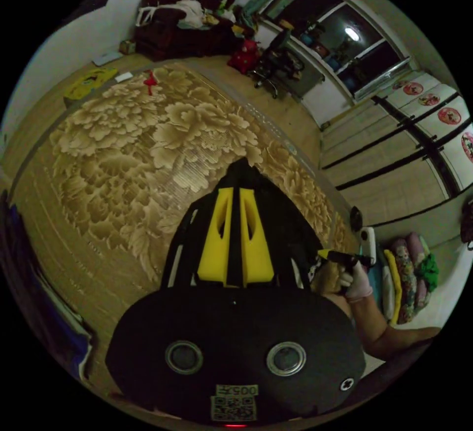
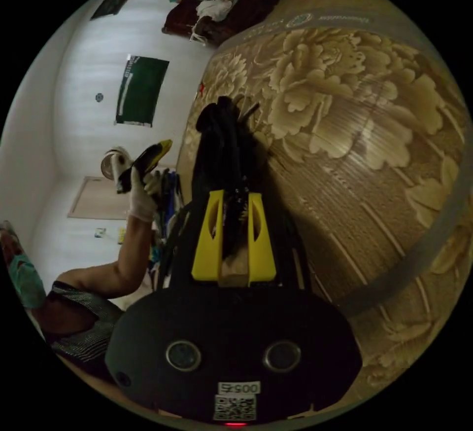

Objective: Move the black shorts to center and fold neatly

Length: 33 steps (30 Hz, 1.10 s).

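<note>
The black shorts [image 2: 221,140] are bunched into a narrow dark bundle that rises past my right gripper [image 2: 232,199], whose yellow jaws are shut on them above the flower-patterned mat [image 2: 345,120]. In the left gripper view my left gripper [image 1: 236,192] has its jaws drawn together with only a thin dark slit between, and the black shorts [image 1: 283,214] show behind and beside it. A gloved hand holds the right gripper [image 1: 325,254] at the right. In the right gripper view the left gripper [image 2: 160,147] is held up at the left, apart from the shorts.
The patterned mat [image 1: 148,155] spreads wide. A dark sofa piled with clothes [image 1: 182,21], an office chair [image 1: 276,56] and a window [image 1: 345,41] lie beyond it. Folded bedding [image 1: 406,278] is stacked at the right, blue cloth [image 1: 29,273] at the left edge.
</note>
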Available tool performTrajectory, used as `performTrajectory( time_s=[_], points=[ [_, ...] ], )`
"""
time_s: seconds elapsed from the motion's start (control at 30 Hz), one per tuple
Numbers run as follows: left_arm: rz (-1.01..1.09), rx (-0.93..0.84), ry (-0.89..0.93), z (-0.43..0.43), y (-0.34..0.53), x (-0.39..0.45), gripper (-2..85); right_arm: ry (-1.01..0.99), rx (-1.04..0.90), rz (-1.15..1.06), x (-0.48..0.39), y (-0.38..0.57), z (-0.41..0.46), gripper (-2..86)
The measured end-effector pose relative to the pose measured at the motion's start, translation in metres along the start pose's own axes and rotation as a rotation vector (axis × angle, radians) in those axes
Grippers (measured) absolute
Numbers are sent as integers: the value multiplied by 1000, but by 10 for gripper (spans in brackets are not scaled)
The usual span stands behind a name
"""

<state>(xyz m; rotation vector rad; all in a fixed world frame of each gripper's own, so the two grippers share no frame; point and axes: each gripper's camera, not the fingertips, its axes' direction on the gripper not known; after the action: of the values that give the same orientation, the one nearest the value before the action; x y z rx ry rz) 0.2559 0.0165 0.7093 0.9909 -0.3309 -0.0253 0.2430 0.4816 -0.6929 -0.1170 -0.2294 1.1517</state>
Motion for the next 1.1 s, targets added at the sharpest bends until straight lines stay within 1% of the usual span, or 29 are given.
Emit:
performTrajectory(
  time_s=[0.07, 0.13, 0.2, 0.23, 0.27, 0.33, 0.4, 0.43, 0.47, 0.5, 0.53, 0.6, 0.67, 0.73, 0.77, 0.83, 0.87, 0.93, 0.97, 1.0, 1.07, 1.1],
  points=[
    [31, -38, -2, 3, 20, 3, 7, 140, 57, -28, -7, 1, -25, 63],
    [51, -85, -6, 14, 40, 9, 0, 183, 96, -113, -22, -2, -38, 54],
    [71, -146, 32, 37, 62, 20, -4, 115, 86, -246, -43, -10, -38, 33],
    [71, -163, 50, 44, 66, 23, -5, 49, 49, -323, -56, -18, -30, 17],
    [60, -201, 96, 59, 71, 28, -5, 0, -7, -364, -66, -28, -18, 1],
    [45, -212, 160, 79, 77, 34, -5, -8, -78, -400, -75, -42, 5, -6],
    [31, -221, 156, 98, 83, 41, -5, 83, -145, -393, -75, -54, 26, -8],
    [32, -227, 146, 100, 84, 42, -5, 239, -182, -377, -71, -59, 35, -9],
    [41, -230, 158, 101, 85, 43, -5, 303, -181, -376, -66, -62, 35, -9],
    [43, -208, 170, 95, 87, 42, -6, 293, -159, -351, -63, -62, 30, -9],
    [46, -187, 165, 90, 89, 42, -6, 278, -95, -282, -56, -62, 17, -10],
    [80, -106, 102, 69, 99, 38, -6, 292, -22, -226, -51, -59, -3, -10],
    [102, -76, 67, 63, 106, 35, -7, 322, 49, -237, -52, -54, -21, -10],
    [135, -99, 87, 69, 109, 34, -6, 269, 119, -303, -57, -53, -32, -10],
    [149, -140, 102, 78, 110, 35, -6, 247, 138, -302, -58, -57, -35, -10],
    [165, -217, 83, 95, 111, 34, -5, 260, 96, -272, -53, -65, -30, -9],
    [158, -265, 59, 105, 112, 29, -4, 337, 2, -233, -46, -72, -19, -9],
    [120, -266, 134, 102, 113, 16, -3, 379, -78, -237, -38, -75, -6, -8],
    [106, -242, 143, 91, 115, 9, -2, 340, -64, -227, -38, -75, -11, -7],
    [113, -173, 89, 73, 120, 4, 0, 321, -61, -235, -39, -75, -15, -7],
    [100, -106, 11, 46, 131, -8, 6, 271, 8, -315, -45, -72, -31, 1],
    [80, -93, 6, 32, 139, -19, 18, 260, 12, -331, -45, -71, -34, 5]
  ],
)
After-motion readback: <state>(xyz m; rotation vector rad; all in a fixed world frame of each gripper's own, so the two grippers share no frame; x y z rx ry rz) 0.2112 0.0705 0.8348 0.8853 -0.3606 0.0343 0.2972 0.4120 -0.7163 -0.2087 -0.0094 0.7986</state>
